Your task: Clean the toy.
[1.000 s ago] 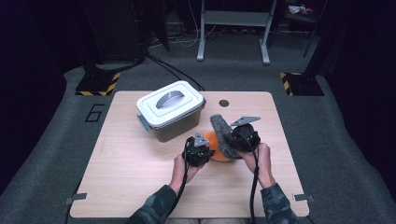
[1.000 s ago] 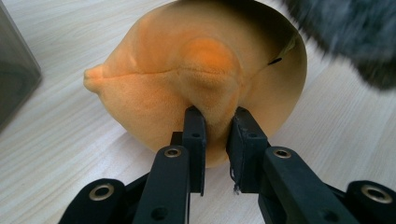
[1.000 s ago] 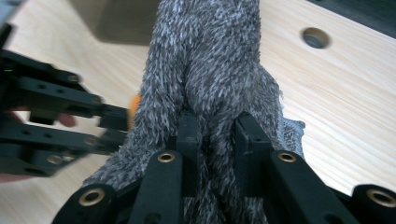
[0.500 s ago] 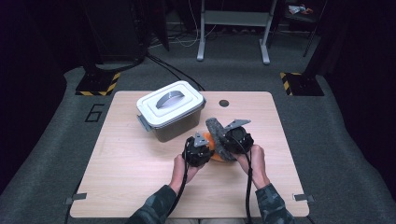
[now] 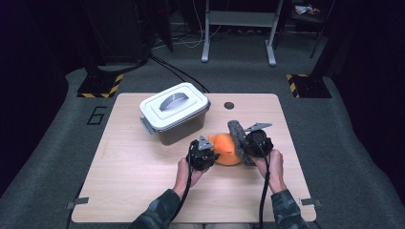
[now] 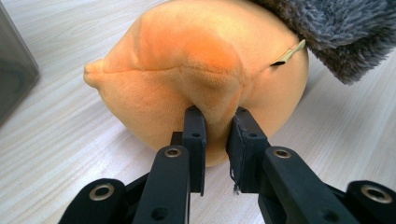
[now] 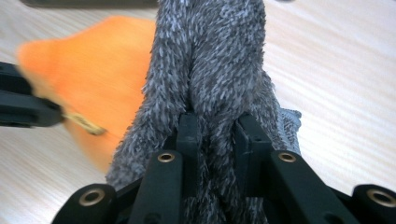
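Note:
An orange plush toy (image 5: 225, 149) lies on the wooden table (image 5: 133, 181), just right of centre. My left gripper (image 5: 206, 151) is shut on a fold of the orange plush (image 6: 205, 79), pinching it between both pads. A grey fuzzy cloth (image 5: 238, 139) lies along the plush's right side. My right gripper (image 5: 248, 143) is shut on that grey fuzzy cloth (image 7: 210, 60), with pile bunched between the jaws. The orange plush (image 7: 93, 84) sits to the left of the cloth in the right gripper view.
A grey lidded plastic box (image 5: 175, 112) with a handle stands at the back left of the plush, close to my left gripper. A small dark round mark (image 5: 229, 105) sits near the table's far edge. Bare table lies at the left and front.
My right gripper has moved left and down with the grey cloth, bringing it against the orange plush. The left gripper has stayed where it was.

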`<act>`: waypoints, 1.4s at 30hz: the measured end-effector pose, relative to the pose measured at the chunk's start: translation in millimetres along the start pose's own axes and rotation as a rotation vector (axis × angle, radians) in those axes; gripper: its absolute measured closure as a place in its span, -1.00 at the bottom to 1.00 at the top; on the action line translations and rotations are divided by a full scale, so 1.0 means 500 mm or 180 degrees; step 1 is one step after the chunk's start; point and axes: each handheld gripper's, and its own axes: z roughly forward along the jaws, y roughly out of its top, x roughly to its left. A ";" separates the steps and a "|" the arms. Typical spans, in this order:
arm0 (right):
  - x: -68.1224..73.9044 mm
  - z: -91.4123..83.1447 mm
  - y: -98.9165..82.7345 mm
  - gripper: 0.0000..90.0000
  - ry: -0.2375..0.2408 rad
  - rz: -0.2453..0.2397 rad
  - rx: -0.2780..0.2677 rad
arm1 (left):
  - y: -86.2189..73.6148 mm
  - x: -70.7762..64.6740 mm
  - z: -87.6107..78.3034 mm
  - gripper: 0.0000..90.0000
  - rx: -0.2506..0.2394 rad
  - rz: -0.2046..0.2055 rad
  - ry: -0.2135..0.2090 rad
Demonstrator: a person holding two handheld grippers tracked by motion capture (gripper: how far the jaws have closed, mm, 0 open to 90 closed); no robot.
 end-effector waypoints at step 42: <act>0.010 -0.061 0.030 0.65 0.0028 -0.0067 -0.0224 | -0.006 0.006 0.001 0.72 -0.0030 -0.0015 -0.0026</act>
